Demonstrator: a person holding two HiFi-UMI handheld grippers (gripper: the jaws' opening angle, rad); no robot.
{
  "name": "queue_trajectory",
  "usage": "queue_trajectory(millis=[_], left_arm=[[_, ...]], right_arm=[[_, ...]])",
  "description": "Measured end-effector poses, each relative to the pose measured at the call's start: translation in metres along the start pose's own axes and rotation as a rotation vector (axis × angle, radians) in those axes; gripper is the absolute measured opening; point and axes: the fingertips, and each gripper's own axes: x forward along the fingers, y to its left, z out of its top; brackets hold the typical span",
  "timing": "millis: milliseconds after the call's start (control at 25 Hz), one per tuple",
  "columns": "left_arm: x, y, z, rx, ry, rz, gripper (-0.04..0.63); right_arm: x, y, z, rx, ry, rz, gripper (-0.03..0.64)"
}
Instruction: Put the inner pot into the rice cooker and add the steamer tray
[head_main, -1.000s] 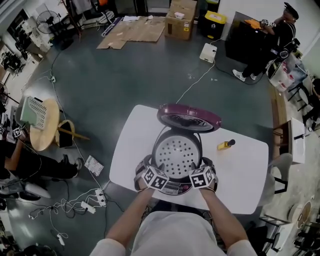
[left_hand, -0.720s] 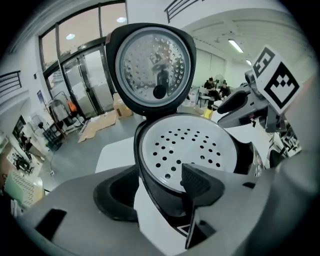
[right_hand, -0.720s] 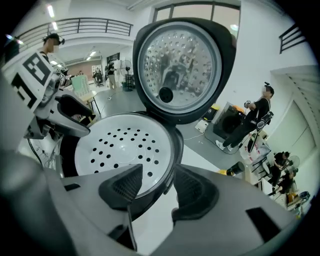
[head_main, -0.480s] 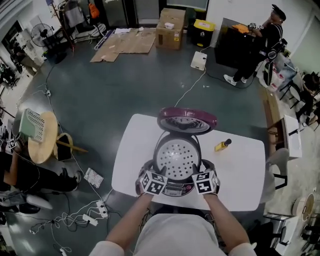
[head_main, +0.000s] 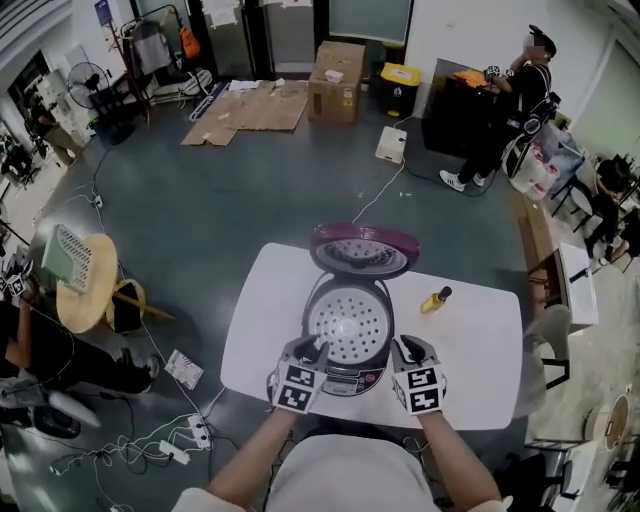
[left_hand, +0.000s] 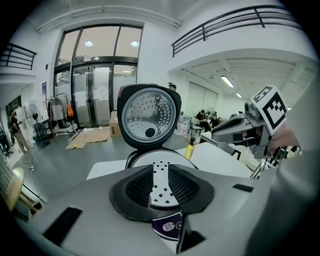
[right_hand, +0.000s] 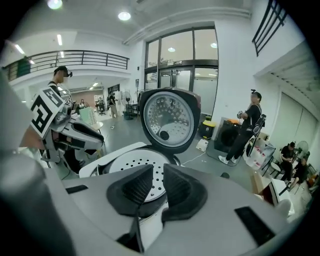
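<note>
Grey floor fills the left of the head view, with a round wooden stool (head_main: 88, 268) and a tangle of cables (head_main: 165, 440) lying near it, and flattened cardboard (head_main: 250, 105) farther off. Right of these stands a white table (head_main: 480, 345). At its near edge the left gripper (head_main: 313, 352) sits just beside the near-left side of the rice cooker (head_main: 347, 380). In the left gripper view its dark ribbed fingers (left_hand: 137, 187) are closing with a narrow gap left between them. Nothing is in the gap, and they grip nothing. The steamer tray (head_main: 348, 325), white and dotted with holes, lies flat in the mouth of the cooker at the middle of the table, and what lies under it is hidden. The purple lid (head_main: 364, 248) stands open on the far side, its round inner plate facing the person. The right gripper (head_main: 408, 351) is at the cooker's near-right side, level with the left one. In the right gripper view its fingers (right_hand: 135, 187) are also closing, a slim gap between them and nothing in it, and the tray shows beyond. Farther right on the table, apart from the cooker, lies a small yellow bottle (head_main: 434, 299). At the far right of the room a person (head_main: 510, 105) stands by a dark cabinet.
</note>
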Motion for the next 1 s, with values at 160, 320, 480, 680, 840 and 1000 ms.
queue_trajectory(millis=[160, 320, 480, 680, 840, 1000], left_arm=[[-0.025, -0.017, 0.005, -0.048, -0.050, 0.033, 0.081], [-0.053, -0.037, 0.004, -0.101, -0.090, 0.069, 0.052], [-0.079, -0.066, 0.000, -0.143, -0.133, 0.104, 0.018], [-0.106, -0.099, -0.011, -0.183, -0.161, 0.132, 0.014], [-0.131, -0.118, -0.014, -0.208, -0.183, 0.150, 0.014], [-0.150, -0.134, -0.013, -0.227, -0.210, 0.136, 0.014]], right_arm=[[-0.031, 0.003, 0.004, 0.023, -0.056, 0.055, 0.058], [-0.066, 0.008, 0.004, 0.017, -0.097, 0.098, 0.043], [-0.100, 0.007, -0.006, 0.034, -0.128, 0.126, 0.037], [-0.136, 0.004, -0.015, 0.032, -0.172, 0.161, 0.012], [-0.162, 0.005, -0.012, 0.006, -0.213, 0.195, 0.012], [-0.178, 0.009, -0.013, -0.003, -0.235, 0.225, 0.012]])
